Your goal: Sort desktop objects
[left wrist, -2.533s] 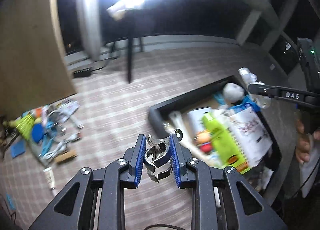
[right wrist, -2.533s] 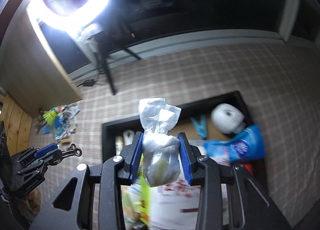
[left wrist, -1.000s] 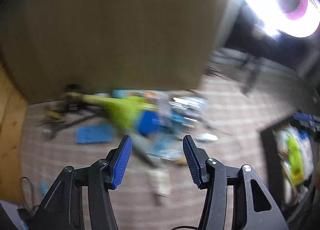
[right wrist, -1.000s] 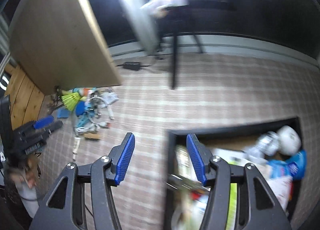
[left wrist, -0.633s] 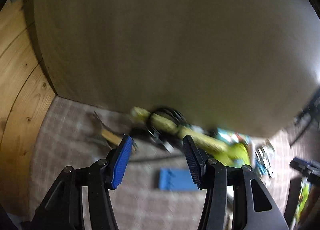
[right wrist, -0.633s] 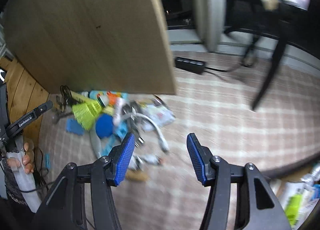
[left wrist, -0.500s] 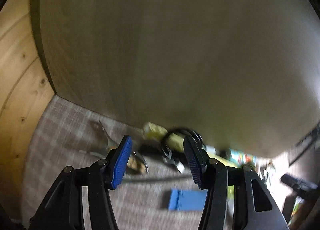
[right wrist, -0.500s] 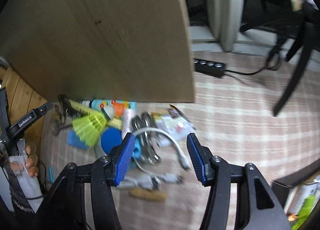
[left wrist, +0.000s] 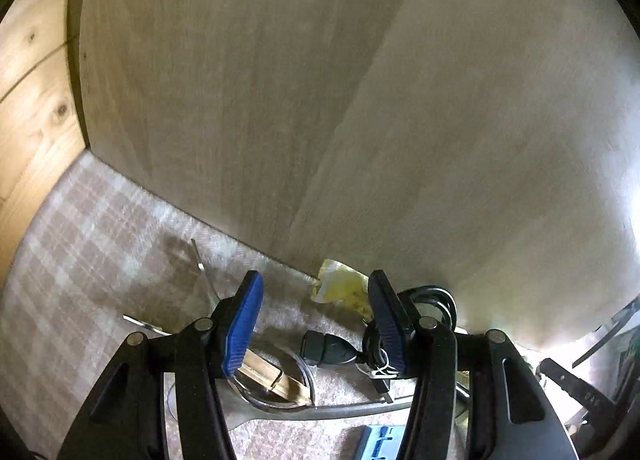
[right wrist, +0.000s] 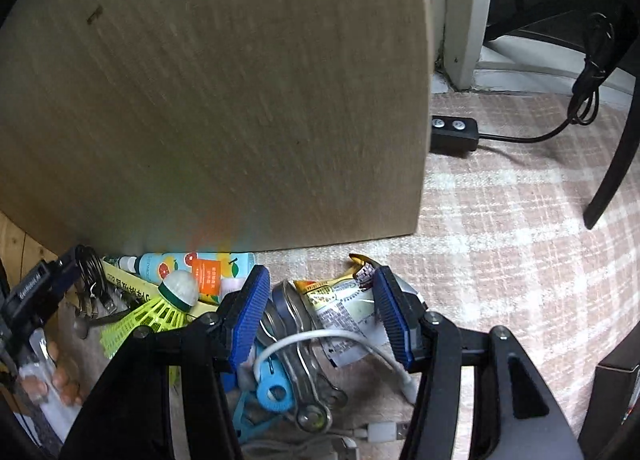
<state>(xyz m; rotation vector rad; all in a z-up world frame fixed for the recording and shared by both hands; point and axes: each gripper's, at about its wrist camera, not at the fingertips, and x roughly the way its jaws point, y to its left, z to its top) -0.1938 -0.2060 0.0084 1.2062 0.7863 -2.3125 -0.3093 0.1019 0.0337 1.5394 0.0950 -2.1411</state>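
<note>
A pile of small objects lies on the checked carpet at the foot of a wooden panel. My left gripper (left wrist: 316,324) is open and empty, low over a black cable plug (left wrist: 328,352), a wooden clothespin (left wrist: 276,378) and a yellow packet (left wrist: 340,288). My right gripper (right wrist: 320,320) is also open and empty. It hangs over a printed snack wrapper (right wrist: 344,300), metal wrenches (right wrist: 300,324) and a white cable (right wrist: 320,340). A yellow shuttlecock (right wrist: 160,308) and an orange-and-blue tube (right wrist: 192,264) lie to its left.
The wooden panel (right wrist: 220,100) rises right behind the pile. A black power strip (right wrist: 454,132) and a dark chair leg (right wrist: 612,176) stand on the carpet to the right. A corner of the black box (right wrist: 616,380) shows at far right. A hand (right wrist: 60,380) holds the left gripper.
Both grippers held things over the black box earlier; both are empty now. They have swung over to the pile and dropped close to it, the left one rolling as it went.
</note>
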